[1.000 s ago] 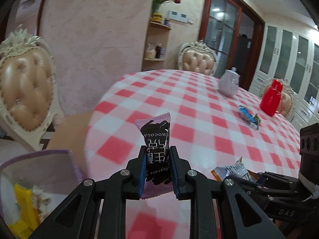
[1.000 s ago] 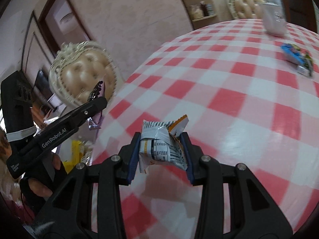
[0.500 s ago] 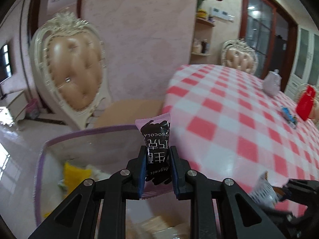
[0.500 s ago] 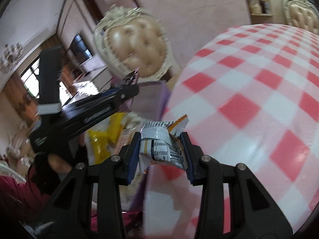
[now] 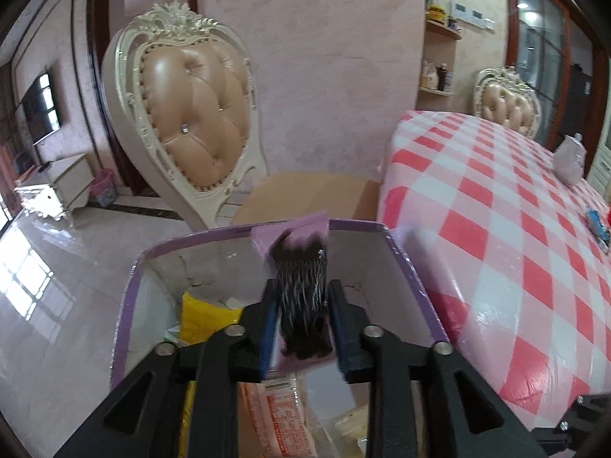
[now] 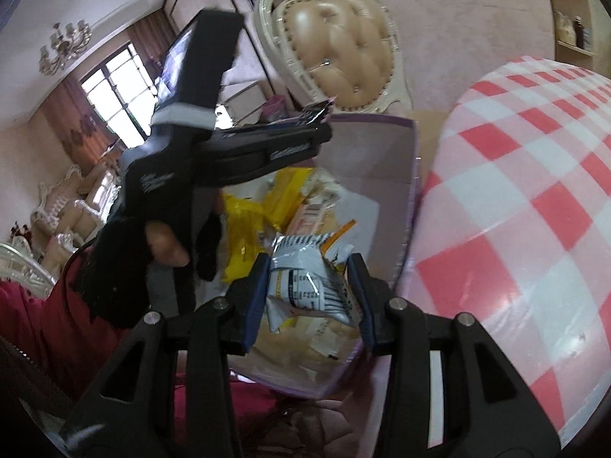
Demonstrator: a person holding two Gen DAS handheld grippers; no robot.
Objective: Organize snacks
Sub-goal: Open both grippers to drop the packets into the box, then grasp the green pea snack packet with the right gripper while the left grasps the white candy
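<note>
Left wrist: tool (image 5: 303, 324) now over box (image 5: 126, 305), jaws opening.

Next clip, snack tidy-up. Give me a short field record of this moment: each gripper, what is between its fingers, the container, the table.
left gripper: jaws opening, dark chocolate packet between them, over the box
right gripper: jaws opening, silver snack bag between them, over the box
box: purple-rimmed, beside the table edge, already holds yellow packets and others
table: red-and-white checked cloth, blue snack left on it
</note>
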